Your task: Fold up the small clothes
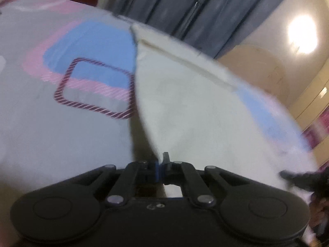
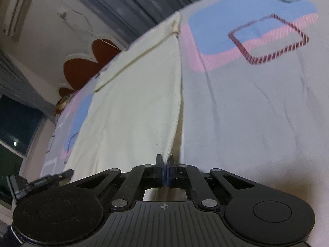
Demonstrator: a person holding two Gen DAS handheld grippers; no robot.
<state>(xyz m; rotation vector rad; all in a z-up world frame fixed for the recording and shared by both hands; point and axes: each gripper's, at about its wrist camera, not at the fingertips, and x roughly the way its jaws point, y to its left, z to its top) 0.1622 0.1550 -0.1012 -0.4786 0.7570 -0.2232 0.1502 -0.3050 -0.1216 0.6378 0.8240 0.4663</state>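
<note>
A cream cloth (image 1: 185,103) with a hemmed far edge lies spread on the bed, and the right wrist view shows the same cloth (image 2: 133,103). My left gripper (image 1: 162,161) is shut on the cloth's near left corner, which runs down into the closed pads. My right gripper (image 2: 165,161) is shut on the near right corner, where the cloth's side edge drops between its fingers. Each gripper also appears in the other view: the right gripper (image 1: 298,179) at the cloth's right edge, the left gripper (image 2: 51,178) at its left edge.
The bedsheet (image 1: 51,123) is grey with blue and pink patches and a maroon rope-like square (image 2: 269,39). Blue-grey curtains (image 1: 185,6) hang behind the bed. A red-brown headboard (image 2: 86,63), a dark window (image 2: 18,127) and a wall-mounted air conditioner (image 2: 18,10) are on the left.
</note>
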